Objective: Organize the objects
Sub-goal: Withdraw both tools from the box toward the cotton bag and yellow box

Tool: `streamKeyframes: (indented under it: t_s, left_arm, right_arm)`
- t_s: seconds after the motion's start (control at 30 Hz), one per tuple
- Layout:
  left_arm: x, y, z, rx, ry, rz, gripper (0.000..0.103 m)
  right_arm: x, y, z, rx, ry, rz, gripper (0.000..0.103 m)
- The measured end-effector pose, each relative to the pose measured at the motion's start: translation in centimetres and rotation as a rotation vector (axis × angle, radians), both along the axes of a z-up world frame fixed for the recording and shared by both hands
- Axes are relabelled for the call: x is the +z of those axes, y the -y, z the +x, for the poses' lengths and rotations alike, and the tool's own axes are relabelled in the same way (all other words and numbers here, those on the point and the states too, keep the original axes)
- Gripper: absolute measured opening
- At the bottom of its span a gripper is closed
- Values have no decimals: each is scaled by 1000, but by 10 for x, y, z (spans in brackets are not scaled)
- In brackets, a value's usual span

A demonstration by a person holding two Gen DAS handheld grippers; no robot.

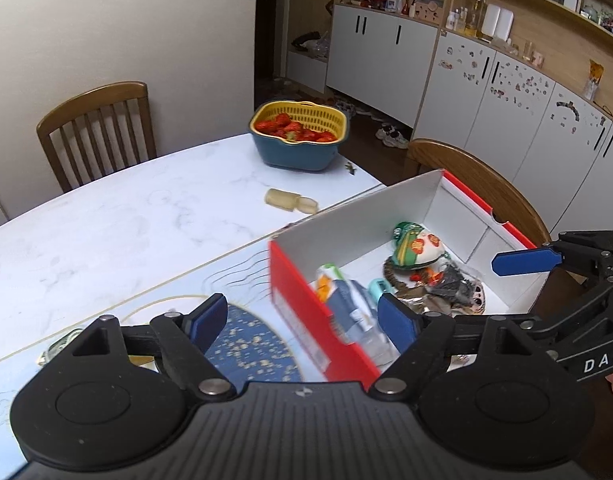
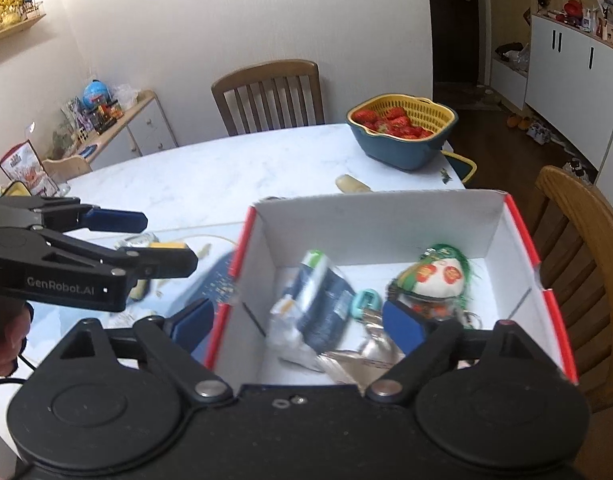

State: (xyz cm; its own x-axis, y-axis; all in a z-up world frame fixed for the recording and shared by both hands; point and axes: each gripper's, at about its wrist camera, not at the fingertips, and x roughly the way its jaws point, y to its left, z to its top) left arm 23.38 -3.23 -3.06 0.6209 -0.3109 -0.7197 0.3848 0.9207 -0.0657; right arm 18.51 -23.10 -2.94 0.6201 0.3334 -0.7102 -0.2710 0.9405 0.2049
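A red shoebox with a white inside stands at the table's right edge. In it lie a blurred blue-and-white packet, a small teal thing, a green-and-white painted mask and crumpled foil wrappers. My left gripper is open and straddles the box's near red wall, its pads off it. My right gripper is open above the box, the packet below and between its fingers. Each view shows the other tool: the right one's blue finger, and the left gripper to the box's left.
A yellow-and-blue basket of strawberries sits at the table's far edge, and a pale little bottle lies in front of it. Wooden chairs stand behind and right of the table. A blue patterned mat and small items lie left of the box.
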Motion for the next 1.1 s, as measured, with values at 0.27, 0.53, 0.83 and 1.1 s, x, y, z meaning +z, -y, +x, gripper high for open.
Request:
streamKeyframes:
  t_s: [0.27,0.53,0.83,1.1]
  left_arm:
    - [-1,-42,-4,-1,14,1,87]
    - [-10,-87,0,36,11,-7,101]
    - [-27,-136,3,106,36,19,103]
    - [-55,-176,3,139,50,90,103]
  right_arm:
    - [6,-42,-4,-1,24,7,95]
    - [4,-82,-1,25,22,-7,95]
    - [-3,-124,4,74,5,-39,95]
    - [-10,-159,14,149,-7,-46,95]
